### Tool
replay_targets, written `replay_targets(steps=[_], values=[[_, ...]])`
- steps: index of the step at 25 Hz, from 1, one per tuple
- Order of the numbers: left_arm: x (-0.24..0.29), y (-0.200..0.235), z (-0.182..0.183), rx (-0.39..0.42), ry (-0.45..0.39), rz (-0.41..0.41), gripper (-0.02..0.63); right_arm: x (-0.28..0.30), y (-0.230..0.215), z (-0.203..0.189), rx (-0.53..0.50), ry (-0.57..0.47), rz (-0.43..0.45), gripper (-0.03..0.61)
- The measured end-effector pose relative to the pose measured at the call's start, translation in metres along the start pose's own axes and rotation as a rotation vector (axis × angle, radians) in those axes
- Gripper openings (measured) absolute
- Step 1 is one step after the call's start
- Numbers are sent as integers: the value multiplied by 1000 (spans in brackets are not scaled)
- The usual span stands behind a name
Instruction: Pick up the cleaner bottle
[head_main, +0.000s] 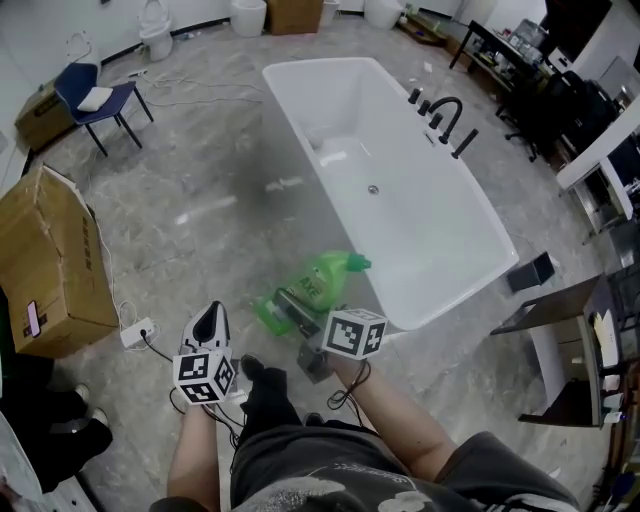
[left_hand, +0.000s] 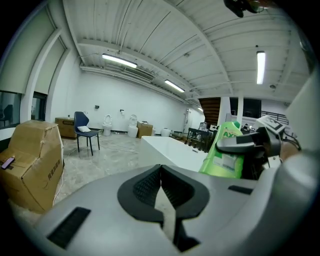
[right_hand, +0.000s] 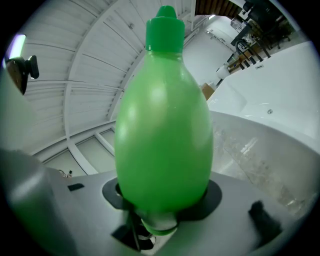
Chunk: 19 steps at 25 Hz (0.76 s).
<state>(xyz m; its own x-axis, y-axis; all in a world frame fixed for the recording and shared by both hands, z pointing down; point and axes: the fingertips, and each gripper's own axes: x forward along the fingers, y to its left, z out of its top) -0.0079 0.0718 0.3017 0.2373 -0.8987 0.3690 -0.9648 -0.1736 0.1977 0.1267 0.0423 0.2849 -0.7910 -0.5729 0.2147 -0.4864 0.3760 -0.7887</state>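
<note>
The right gripper (right_hand: 165, 200) grips the wide lower body of a green bottle (right_hand: 162, 135), with a dark pad (right_hand: 214, 197) showing at each side of it. The bottle fills the middle of the view, and its green cap (right_hand: 166, 20) stands at the top against a white ribbed ceiling (right_hand: 90, 50). A white tub (right_hand: 280, 85) lies to the right, above a grey marbled surface (right_hand: 250, 160).

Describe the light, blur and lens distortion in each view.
Head view: soft, even light, the bathtub sharp, shadows faint. Left gripper view: the wide-angle lens bends the ceiling; the ceiling lamp glares. Right gripper view: the cleaner bottle fills the frame, with soft highlights; corners are dark.
</note>
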Motion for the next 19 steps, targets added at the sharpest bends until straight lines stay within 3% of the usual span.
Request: replay_targets(steps=[8, 14, 19], values=[[-33, -51, -8, 17, -24, -19, 14, -55, -16, -17, 20, 10, 0, 199], [-22, -51, -6, 23, 3, -11, 15, -63, -41, -19, 50, 2, -37, 199], [-50, -110, -12, 69, -6, -25, 14, -134, -50, -38, 53, 11, -60, 199]])
